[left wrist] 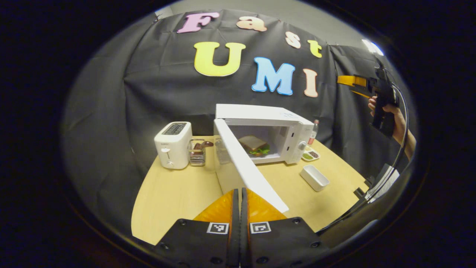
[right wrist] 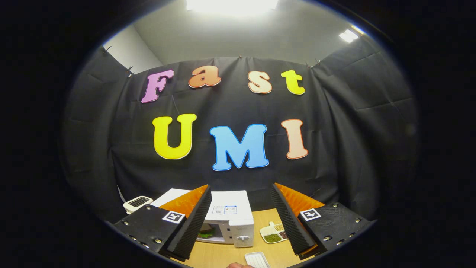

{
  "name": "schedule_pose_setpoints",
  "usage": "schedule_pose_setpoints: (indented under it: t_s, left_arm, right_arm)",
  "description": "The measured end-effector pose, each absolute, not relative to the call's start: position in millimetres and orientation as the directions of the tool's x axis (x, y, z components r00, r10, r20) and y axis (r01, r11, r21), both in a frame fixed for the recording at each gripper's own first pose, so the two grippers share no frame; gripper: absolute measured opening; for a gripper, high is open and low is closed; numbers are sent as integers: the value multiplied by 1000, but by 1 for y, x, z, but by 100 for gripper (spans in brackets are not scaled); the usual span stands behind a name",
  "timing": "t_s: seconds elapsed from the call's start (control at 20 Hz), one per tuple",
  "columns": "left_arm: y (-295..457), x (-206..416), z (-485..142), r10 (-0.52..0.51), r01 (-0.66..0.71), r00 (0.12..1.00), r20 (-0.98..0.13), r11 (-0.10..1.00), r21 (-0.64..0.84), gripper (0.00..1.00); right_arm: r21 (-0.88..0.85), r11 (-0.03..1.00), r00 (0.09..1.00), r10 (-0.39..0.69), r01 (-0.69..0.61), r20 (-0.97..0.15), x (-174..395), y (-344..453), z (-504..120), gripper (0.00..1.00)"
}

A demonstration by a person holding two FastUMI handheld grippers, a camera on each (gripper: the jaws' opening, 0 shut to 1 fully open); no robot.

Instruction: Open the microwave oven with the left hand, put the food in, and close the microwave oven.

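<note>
Already we judge two of the three steps done: the microwave oven (left wrist: 282, 130) sits at the middle of the left gripper view with its door (left wrist: 247, 163) swung open, and the sandwich (left wrist: 254, 145) lies inside the cavity. What is left is to close the door.

Our left tongs (left wrist: 240, 203), at the bottom centre of that view, are pressed narrow with nothing between them, and they sit just in front of the door's free end; we cannot tell whether they touch it. The door's long axis runs from its hinge at the oven's left front corner down toward the bottom centre of the frame, so its free end points at our tongs. The oven's opening faces the lower left of the frame. The sandwich lies flat, its longer side running across the cavity.

Our right tongs (right wrist: 240, 214) stand wide and empty, raised above the counter (right wrist: 223, 257), with the oven below them at the bottom centre of the right gripper view. In the left gripper view that gripper is held high at the right edge.

A toaster (left wrist: 173, 145) stands left of the oven, and a small white tray (left wrist: 314, 177) lies on the counter to its right.
</note>
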State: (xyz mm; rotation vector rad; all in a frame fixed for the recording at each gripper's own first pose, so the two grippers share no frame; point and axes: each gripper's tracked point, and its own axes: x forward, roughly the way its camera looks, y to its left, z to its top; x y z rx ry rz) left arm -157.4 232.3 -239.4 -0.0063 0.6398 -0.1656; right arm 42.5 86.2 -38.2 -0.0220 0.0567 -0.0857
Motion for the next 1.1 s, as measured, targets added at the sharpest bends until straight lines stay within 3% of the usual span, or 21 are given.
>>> schedule_pose_setpoints:
  t_s: [1.1]
  left_arm:
    - [84,-55,-265,-309,300,754,-579,947,-115,7]
  right_arm:
    - [1,997,993,-79,79,-90,58,6,-57,97]
